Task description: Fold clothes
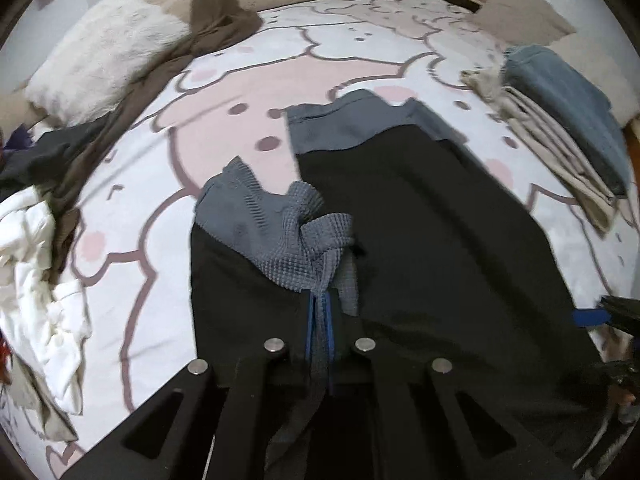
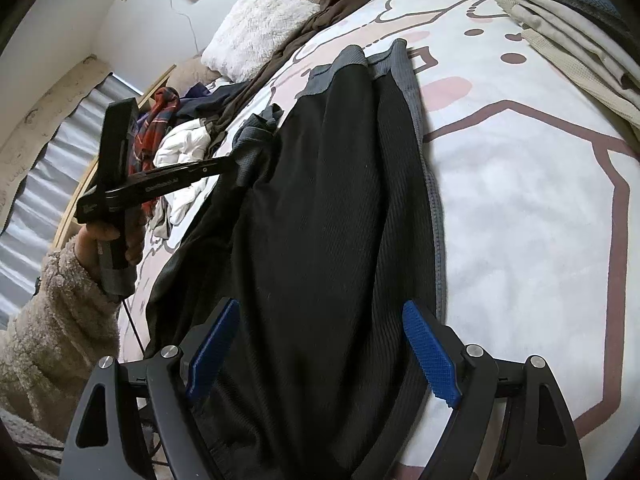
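Observation:
A black garment (image 1: 420,220) with grey waffle-knit trim lies lengthwise on the cartoon-print bedsheet (image 1: 224,120). My left gripper (image 1: 320,300) is shut on a bunched grey waffle-knit end (image 1: 296,232) of that garment, and the cloth runs down between the blue pads. From the right wrist view, the left gripper (image 2: 244,156) pinches that grey end at the garment's left edge. My right gripper (image 2: 316,312) stands open just above the black garment (image 2: 320,200), its blue pads on either side of the cloth and nothing gripped.
A folded stack of blue and beige clothes (image 1: 560,132) lies at the right of the bed. A white fluffy pillow (image 1: 100,52), a brown garment (image 1: 216,12) and a loose pile of white clothing (image 1: 36,264) are on the left. A fleece sleeve (image 2: 52,320) holds the left gripper.

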The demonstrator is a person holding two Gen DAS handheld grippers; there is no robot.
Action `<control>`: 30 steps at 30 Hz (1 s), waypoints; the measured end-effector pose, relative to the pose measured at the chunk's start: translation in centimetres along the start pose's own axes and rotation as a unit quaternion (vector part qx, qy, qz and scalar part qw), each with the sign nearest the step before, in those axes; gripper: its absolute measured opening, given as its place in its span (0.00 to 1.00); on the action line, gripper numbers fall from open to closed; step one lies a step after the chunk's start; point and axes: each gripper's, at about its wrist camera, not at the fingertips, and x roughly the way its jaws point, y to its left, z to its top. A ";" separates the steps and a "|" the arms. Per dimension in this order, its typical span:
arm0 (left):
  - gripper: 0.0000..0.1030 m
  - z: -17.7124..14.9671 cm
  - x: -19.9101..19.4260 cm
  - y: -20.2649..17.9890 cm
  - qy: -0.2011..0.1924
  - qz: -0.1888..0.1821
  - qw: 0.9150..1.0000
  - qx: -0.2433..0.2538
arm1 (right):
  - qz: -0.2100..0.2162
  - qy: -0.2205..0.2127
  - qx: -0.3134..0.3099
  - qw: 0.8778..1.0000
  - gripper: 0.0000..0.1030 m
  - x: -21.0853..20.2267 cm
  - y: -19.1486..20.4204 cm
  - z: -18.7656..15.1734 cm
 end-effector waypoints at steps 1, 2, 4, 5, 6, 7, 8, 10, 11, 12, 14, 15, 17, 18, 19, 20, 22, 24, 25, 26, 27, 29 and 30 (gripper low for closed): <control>0.28 0.1 -0.2 0.3 -0.006 0.003 1.000 -0.006 | 0.000 0.000 0.000 1.000 0.81 0.0 0.0 -0.1; 0.35 0.1 -0.8 0.3 -0.017 -0.003 1.000 -0.007 | 0.001 0.000 0.000 1.000 0.81 -0.1 0.0 -0.1; 0.35 0.3 -2.0 0.3 -0.040 -0.019 0.999 -0.002 | 0.003 -0.001 0.001 1.000 0.81 -0.1 -0.1 -0.1; 0.35 0.5 -2.4 0.0 -0.046 -0.023 0.999 0.005 | 0.004 -0.001 0.002 1.000 0.81 -0.1 -0.2 -0.2; 0.35 0.8 -2.5 -0.4 -0.046 -0.025 0.999 0.015 | 0.005 -0.001 0.003 1.000 0.81 -0.1 -0.2 -0.1; 0.35 1.1 -2.4 -0.7 -0.041 -0.027 0.999 0.020 | 0.006 -0.001 0.003 1.000 0.81 0.0 -0.3 -0.1; 0.35 1.4 -2.1 -0.9 -0.035 -0.030 0.999 0.022 | 0.007 -0.001 0.004 1.000 0.81 0.0 -0.3 -0.1; 0.35 1.9 -1.4 -1.2 -0.021 -0.031 0.999 0.021 | 0.008 -0.002 0.005 1.000 0.81 0.0 -0.3 -0.1; 0.35 2.2 -0.9 -1.2 -0.012 -0.029 0.999 0.016 | 0.008 -0.002 0.005 1.000 0.81 0.0 -0.3 -0.1; 0.35 2.3 -0.4 -1.0 -0.004 -0.022 1.000 0.010 | 0.009 -0.003 0.005 1.000 0.81 0.0 -0.3 -0.1; 0.35 2.5 0.6 -0.5 0.010 -0.010 1.000 -0.005 | 0.011 -0.004 0.006 1.000 0.81 -0.1 -0.4 -0.2; 0.34 2.5 1.0 -0.2 0.017 -0.007 1.000 -0.012 | 0.012 -0.004 0.007 1.000 0.81 -0.1 -0.5 -0.2; 0.23 2.5 1.6 0.3 0.028 -0.013 0.999 -0.026 | 0.014 -0.004 0.007 1.000 0.81 -0.2 -0.5 -0.2; 0.13 2.5 1.7 0.3 0.031 -0.018 0.999 -0.030 | 0.015 -0.004 0.007 1.000 0.81 -0.2 -0.5 -0.2; 0.09 2.6 1.8 0.3 0.033 -0.024 0.999 -0.032 | 0.015 -0.004 0.007 1.000 0.81 -0.2 -0.6 -0.2; 0.06 2.5 1.5 0.0 0.027 -0.028 0.999 -0.026 | 0.016 -0.004 0.007 1.000 0.81 -0.1 -0.6 -0.2; 0.05 2.4 0.3 -1.6 0.000 -0.036 0.999 0.008 | 0.017 -0.004 0.007 1.000 0.81 -0.2 -0.7 -0.2; 0.05 1.8 -0.8 -3.6 -0.013 -0.040 0.998 0.055 | 0.019 -0.004 0.008 1.000 0.81 -0.2 -0.7 -0.3; 0.05 1.4 -1.3 -4.7 -0.018 -0.042 0.996 0.078 | 0.020 -0.004 0.008 1.000 0.81 -0.2 -0.8 -0.3; 0.05 1.1 -1.5 -5.5 -0.017 -0.043 0.994 0.096 | 0.020 -0.005 0.008 1.000 0.81 -0.2 -0.8 -0.3; 0.05 0.6 -1.4 -6.2 -0.011 -0.048 0.993 0.108 | 0.021 -0.005 0.008 1.000 0.81 -0.2 -0.8 -0.3; 0.05 -0.4 -1.3 -7.4 -0.001 -0.055 0.990 0.127 | 0.021 -0.005 0.008 1.000 0.81 -0.2 -0.8 -0.3; 0.05 -0.7 -1.1 -7.6 0.000 -0.051 0.990 0.132 | 0.021 -0.005 0.007 1.000 0.81 -0.2 -0.8 -0.3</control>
